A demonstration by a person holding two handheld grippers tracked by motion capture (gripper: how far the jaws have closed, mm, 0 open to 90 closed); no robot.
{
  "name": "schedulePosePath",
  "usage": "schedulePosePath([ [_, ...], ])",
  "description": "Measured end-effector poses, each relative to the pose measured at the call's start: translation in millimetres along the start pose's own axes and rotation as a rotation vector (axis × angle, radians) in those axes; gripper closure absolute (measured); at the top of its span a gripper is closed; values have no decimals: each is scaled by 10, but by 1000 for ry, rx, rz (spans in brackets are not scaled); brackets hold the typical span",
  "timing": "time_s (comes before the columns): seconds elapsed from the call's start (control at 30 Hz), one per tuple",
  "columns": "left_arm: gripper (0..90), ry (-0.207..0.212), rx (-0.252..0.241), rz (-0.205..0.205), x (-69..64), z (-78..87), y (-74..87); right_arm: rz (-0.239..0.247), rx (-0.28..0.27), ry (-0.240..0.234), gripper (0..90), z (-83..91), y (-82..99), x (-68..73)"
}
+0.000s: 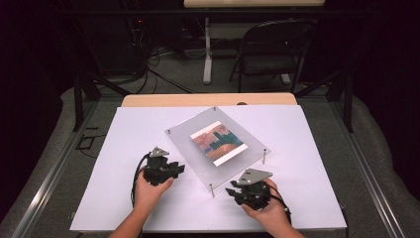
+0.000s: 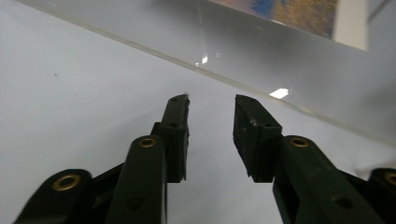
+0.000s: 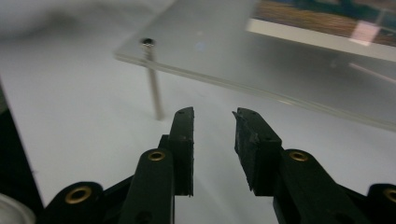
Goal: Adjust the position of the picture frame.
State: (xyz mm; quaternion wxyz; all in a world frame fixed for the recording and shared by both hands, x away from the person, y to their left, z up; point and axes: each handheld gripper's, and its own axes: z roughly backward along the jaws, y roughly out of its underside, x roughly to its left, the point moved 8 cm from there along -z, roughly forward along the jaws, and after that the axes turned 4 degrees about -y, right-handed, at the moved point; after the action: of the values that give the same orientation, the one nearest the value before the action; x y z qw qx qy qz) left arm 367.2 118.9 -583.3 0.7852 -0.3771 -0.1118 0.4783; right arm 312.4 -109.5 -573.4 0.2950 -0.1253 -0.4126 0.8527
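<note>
Currently we note both grippers, left and right, jaws part-open, empty, beside frame. Risk: uneven grab tips frame off legs.

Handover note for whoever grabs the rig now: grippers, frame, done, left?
Left gripper: open, nothing between the fingers, just off the left edge of the acrylic frame.
Right gripper: open, empty, by the near corner post.
The frame stands on its four posts on the white table, with the print inside.
Done: the frame stands ungripped.
Left: probably regrip or back away.
</note>
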Motion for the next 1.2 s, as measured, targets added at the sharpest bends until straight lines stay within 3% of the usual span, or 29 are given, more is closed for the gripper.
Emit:
schedulePosePath([
  [0.13, 565, 17, -13, -33, -167, 117, 122, -50, -4, 80, 661, 185, 101, -345],
  [0.23, 532, 52, -4, -46, -315, 140, 214, -100, -1, 138, 649, 259, 175, -621],
  [0.37, 507, 99, 0, -83, -532, 125, 294, -147, -1, 204, 641, 293, 261, -919],
  [0.4, 505, 99, 0, -83, -532, 125, 294, -147, -1, 204, 641, 293, 261, -919],
  [0.43, 504, 116, 21, -124, -643, 98, 337, -182, 0, 227, 632, 287, 310, -1077],
  [0.5, 504, 132, 23, -138, -728, 67, 345, -204, 3, 240, 632, 276, 338, -1170],
  [0.7, 515, 162, 34, -168, -877, -36, 342, -222, -3, 251, 640, 218, 339, -1359],
  [1.0, 625, 170, 37, -195, -1031, -211, 316, -218, 6, 248, 686, 77, 322, -1448],
  [1.2, 725, 182, 28, -192, -1086, -276, 293, -223, 3, 235, 771, 32, 316, -1469],
])
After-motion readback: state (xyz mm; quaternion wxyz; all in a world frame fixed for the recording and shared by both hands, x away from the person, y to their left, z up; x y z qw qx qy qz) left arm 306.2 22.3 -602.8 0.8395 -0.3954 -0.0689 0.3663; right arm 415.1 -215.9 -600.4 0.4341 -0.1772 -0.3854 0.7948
